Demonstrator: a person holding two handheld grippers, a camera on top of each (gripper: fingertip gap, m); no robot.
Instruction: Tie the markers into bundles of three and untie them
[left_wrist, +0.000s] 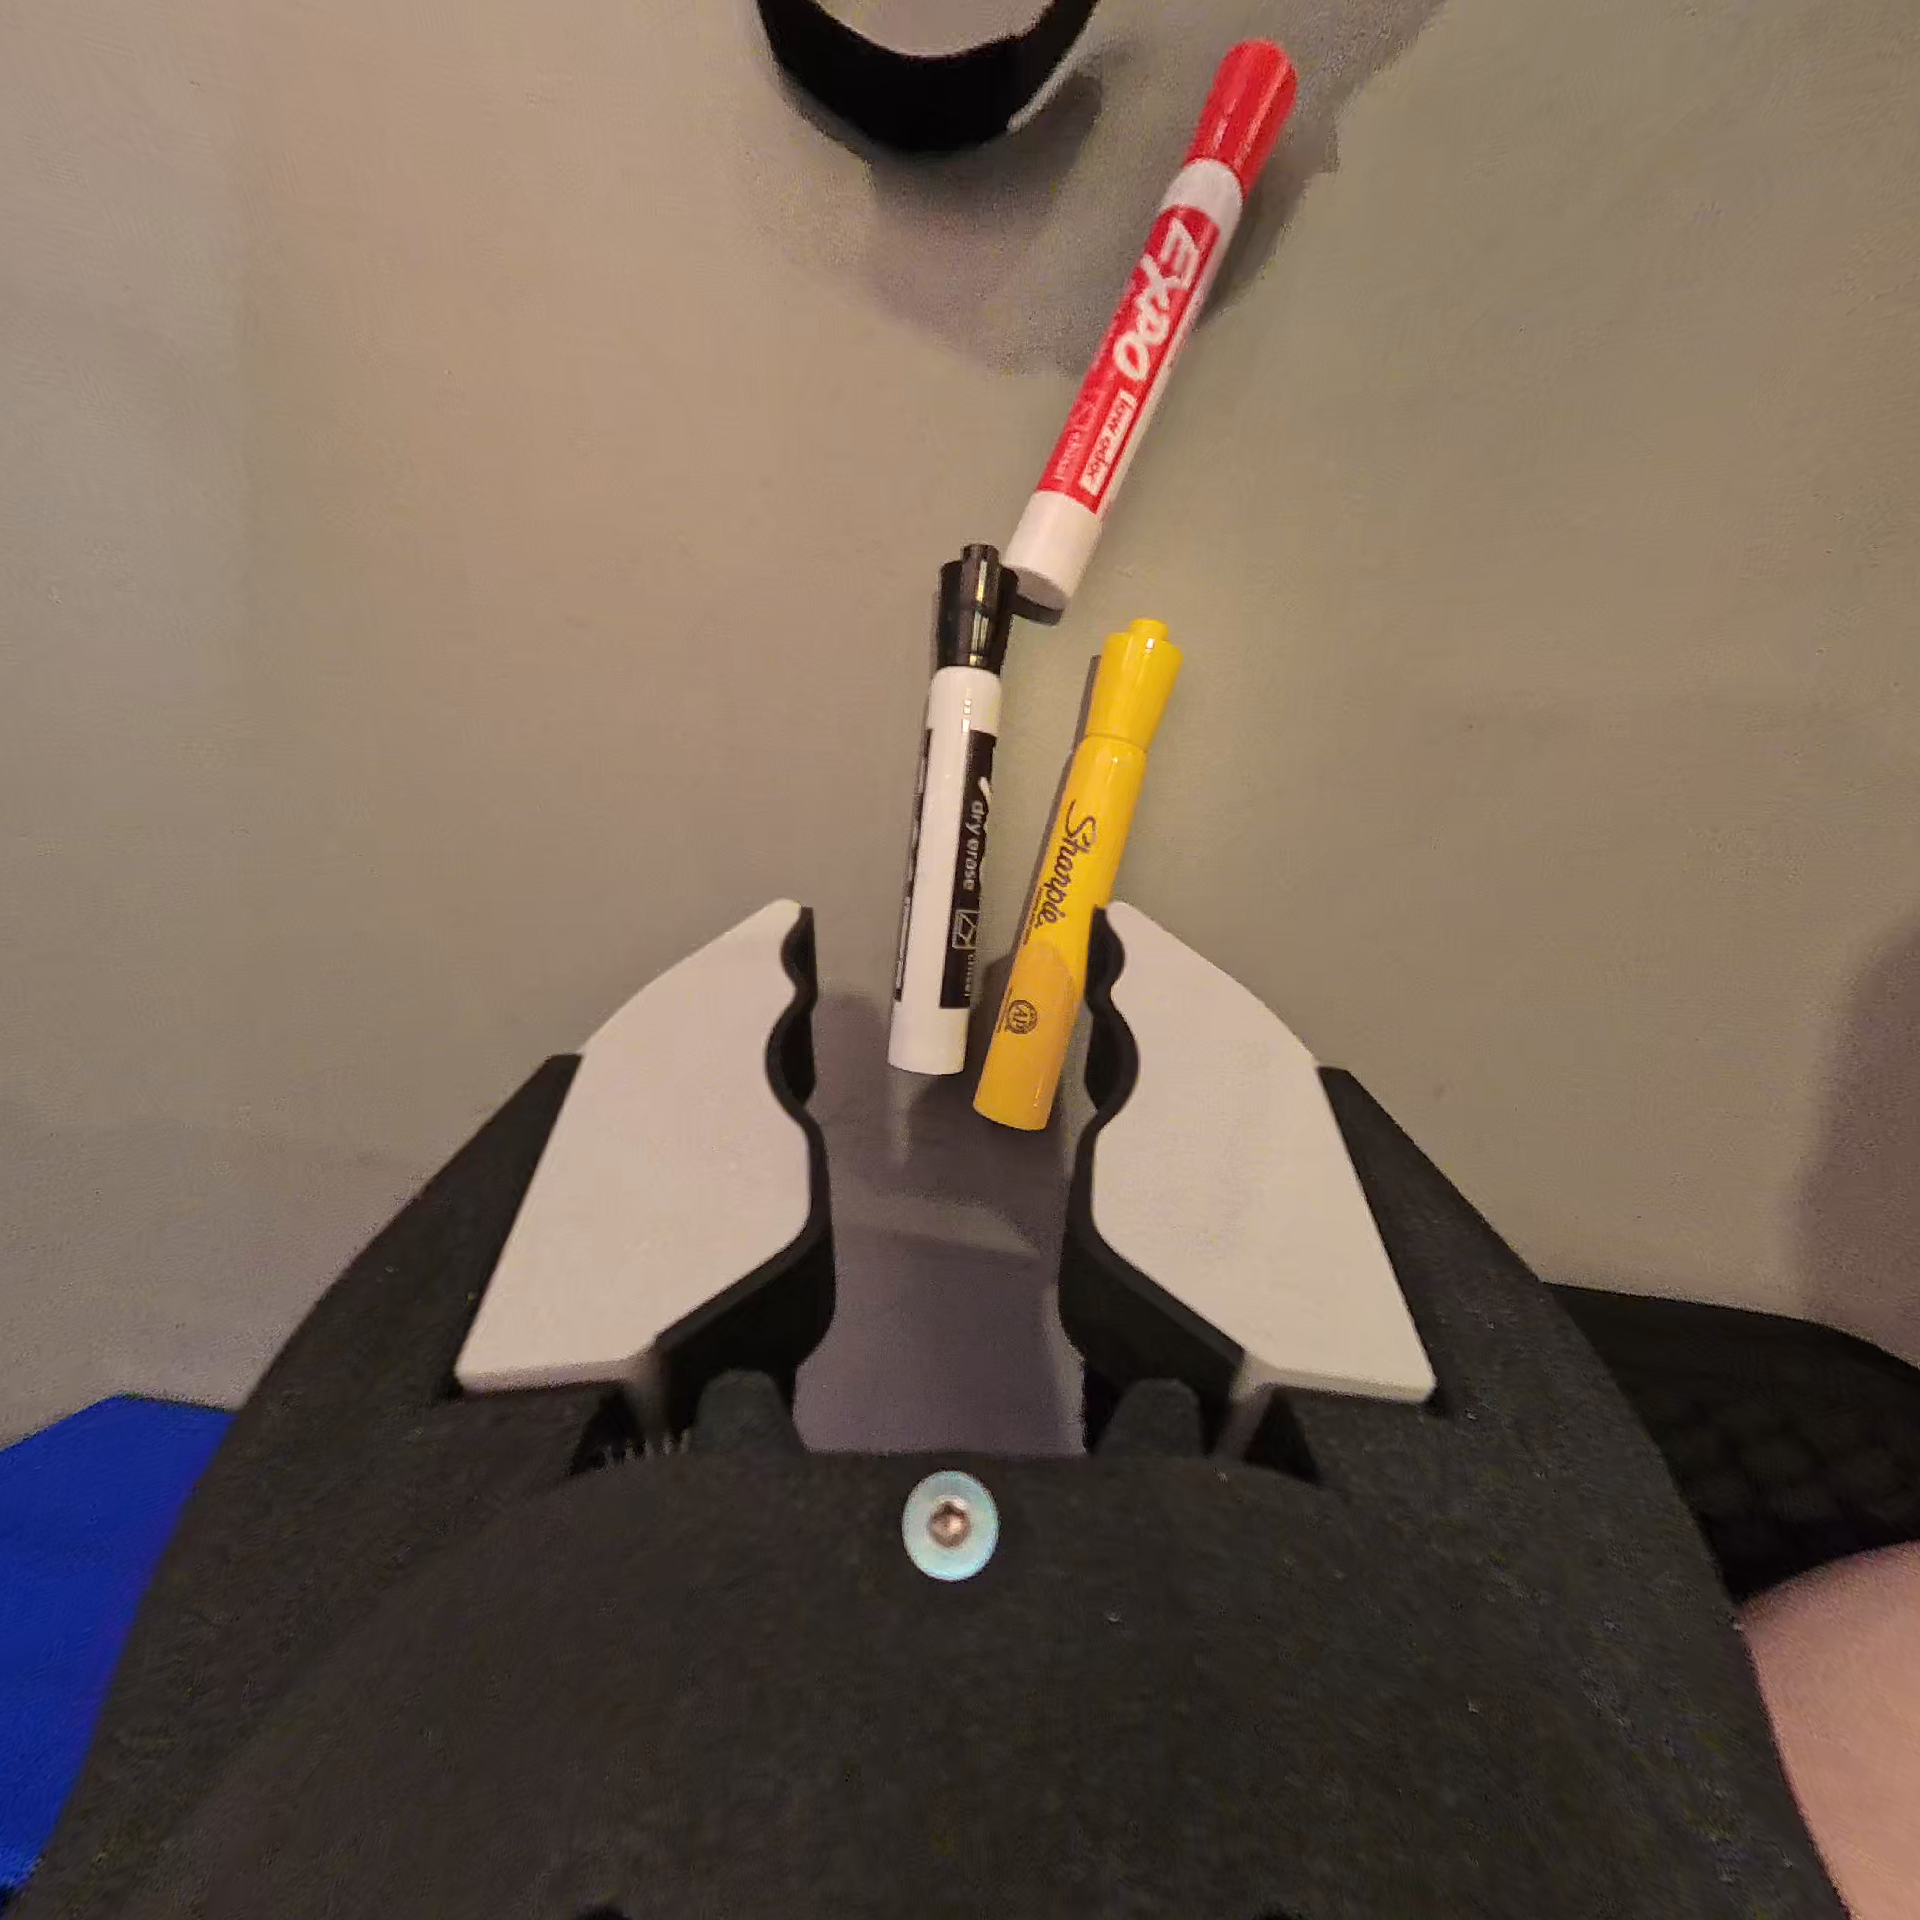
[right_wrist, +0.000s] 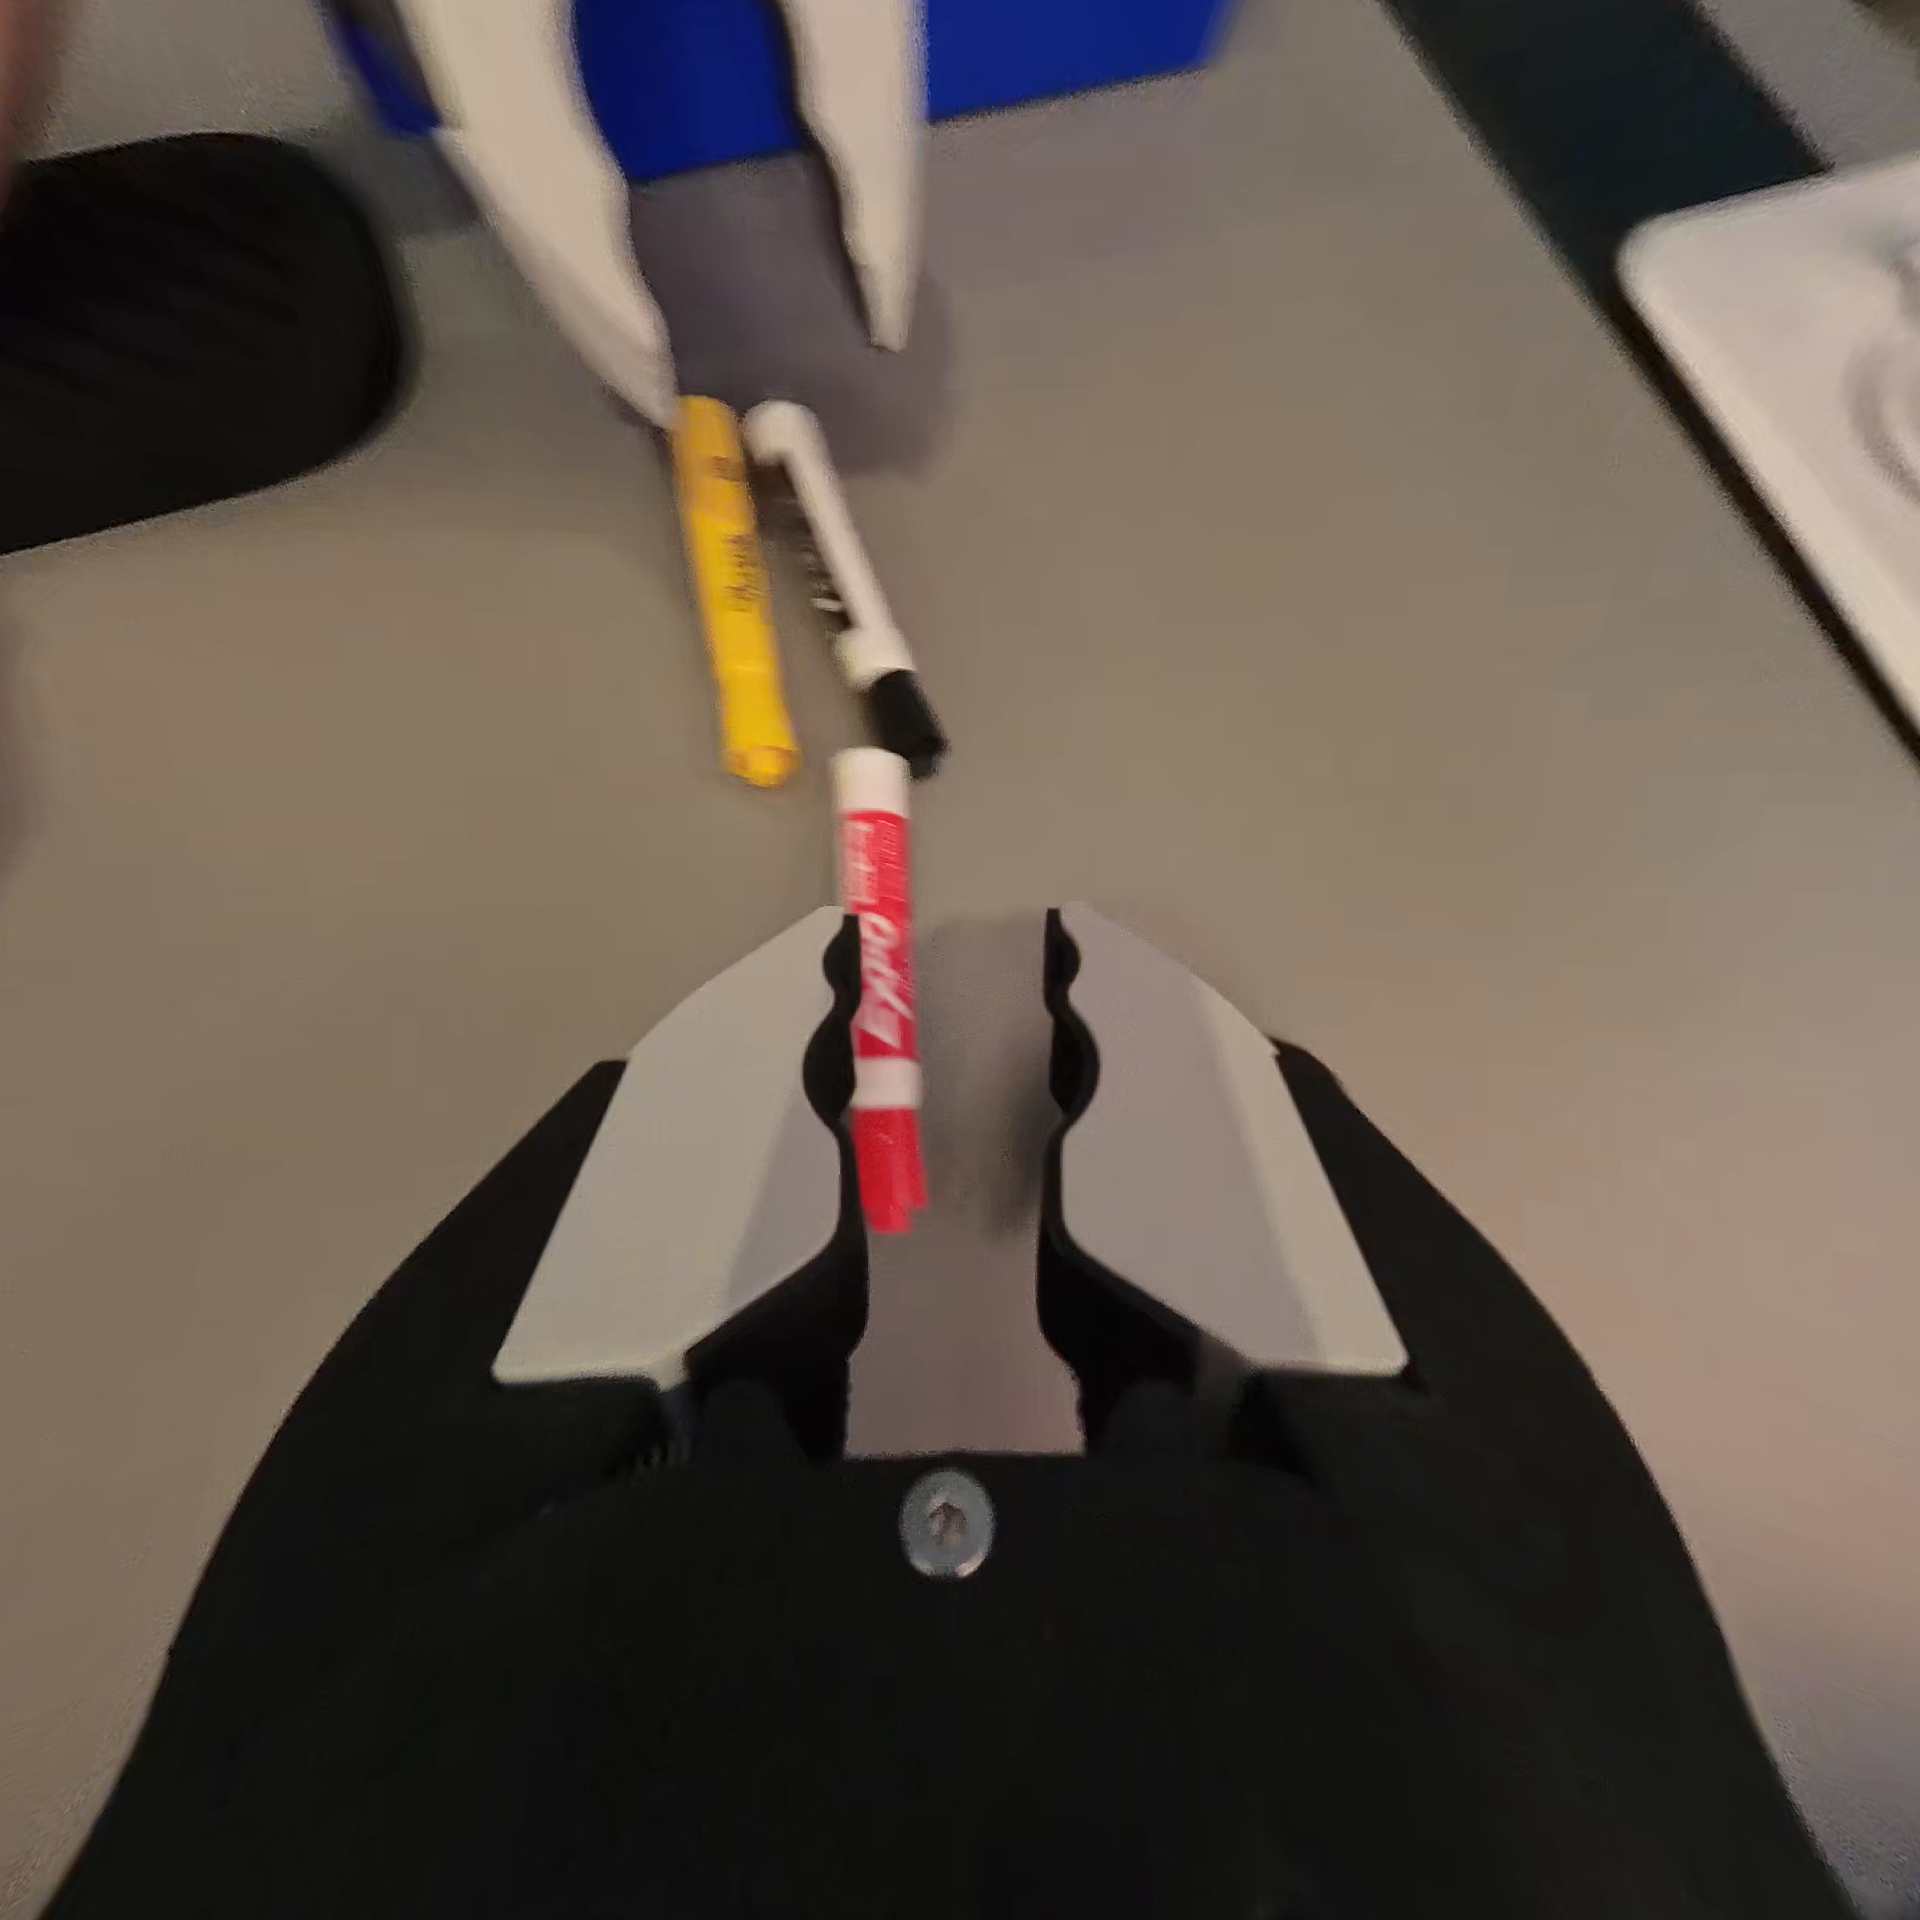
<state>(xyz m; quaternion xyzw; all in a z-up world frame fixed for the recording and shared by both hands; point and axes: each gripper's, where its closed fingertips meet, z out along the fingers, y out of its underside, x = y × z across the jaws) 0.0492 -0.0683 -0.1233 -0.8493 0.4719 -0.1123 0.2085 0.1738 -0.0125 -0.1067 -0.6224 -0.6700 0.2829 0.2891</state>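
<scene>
Plain grey table (left_wrist: 416, 623), matte top. Three markers lying loose on it: yellow marker (left_wrist: 1081, 894) and black-capped white marker (left_wrist: 951, 842) side by side, nearly parallel, red marker (left_wrist: 1153, 322) beyond, its white end touching black cap. Black strap (left_wrist: 914, 94) at far edge. White tray (right_wrist: 1787, 436) off to side, blue box (right_wrist: 1039, 62) too.

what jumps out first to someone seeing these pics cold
Three loose markers lie on the grey table: a yellow marker and a black-capped marker side by side between the left tool fingers, and a red marker lying inside the open right tool.
</scene>
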